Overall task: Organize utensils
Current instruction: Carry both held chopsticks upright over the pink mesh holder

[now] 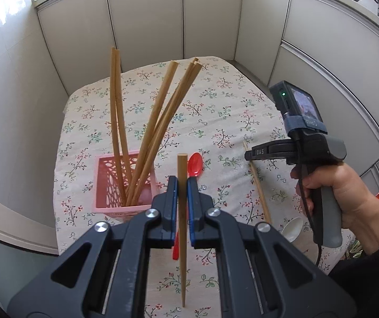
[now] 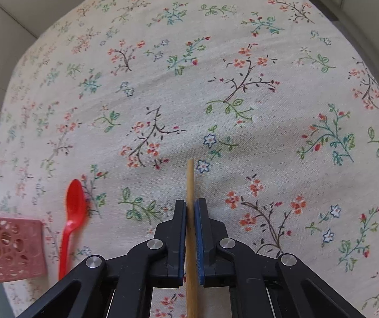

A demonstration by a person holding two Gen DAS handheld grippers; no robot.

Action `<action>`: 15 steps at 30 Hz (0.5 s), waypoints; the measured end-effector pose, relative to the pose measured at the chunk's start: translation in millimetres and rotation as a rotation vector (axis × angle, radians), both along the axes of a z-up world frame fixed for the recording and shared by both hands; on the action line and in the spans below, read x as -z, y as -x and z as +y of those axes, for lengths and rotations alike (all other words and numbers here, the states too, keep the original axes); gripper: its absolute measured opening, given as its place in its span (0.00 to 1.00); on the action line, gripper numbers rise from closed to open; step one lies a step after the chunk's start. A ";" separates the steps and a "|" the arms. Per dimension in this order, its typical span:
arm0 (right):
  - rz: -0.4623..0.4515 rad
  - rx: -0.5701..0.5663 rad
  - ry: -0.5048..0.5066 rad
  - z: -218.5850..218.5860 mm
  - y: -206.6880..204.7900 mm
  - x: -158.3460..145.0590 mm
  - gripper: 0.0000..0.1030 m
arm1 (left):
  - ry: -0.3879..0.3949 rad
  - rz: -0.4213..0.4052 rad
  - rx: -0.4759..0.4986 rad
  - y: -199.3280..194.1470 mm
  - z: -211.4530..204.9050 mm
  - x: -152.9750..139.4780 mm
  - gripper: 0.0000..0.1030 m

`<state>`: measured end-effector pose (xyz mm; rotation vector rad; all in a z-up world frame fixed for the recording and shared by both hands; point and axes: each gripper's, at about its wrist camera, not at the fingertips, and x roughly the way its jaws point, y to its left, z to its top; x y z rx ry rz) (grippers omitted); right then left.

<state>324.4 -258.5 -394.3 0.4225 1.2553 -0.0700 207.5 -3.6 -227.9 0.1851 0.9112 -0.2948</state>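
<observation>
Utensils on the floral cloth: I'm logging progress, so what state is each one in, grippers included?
Left gripper: shut on a wooden chopstick, held upright.
Right gripper: shut on a second wooden chopstick on the tablecloth.
Pink perforated basket: upright, several chopsticks standing inside.
Red plastic spoon: lying loose beside basket.
White spoon: lying loose.

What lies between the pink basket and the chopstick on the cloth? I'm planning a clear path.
The red spoon lies between the pink basket and the chopstick, seen in the right wrist view.
</observation>
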 end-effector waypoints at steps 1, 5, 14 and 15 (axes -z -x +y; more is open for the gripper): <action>-0.011 -0.003 -0.007 -1.9 4.0 -4.3 0.05 | -0.004 -0.003 0.000 0.7 1.9 0.2 0.08; -0.067 -0.021 -0.015 -5.3 17.2 -28.9 0.05 | -0.008 -0.018 -0.012 5.1 11.3 -4.4 0.08; -0.217 -0.067 -0.046 -2.2 55.1 -86.0 0.06 | -0.005 -0.053 -0.028 18.8 25.2 -18.4 0.08; -0.231 -0.074 -0.049 -2.6 59.8 -92.1 0.06 | -0.005 -0.056 -0.029 19.8 25.6 -19.5 0.08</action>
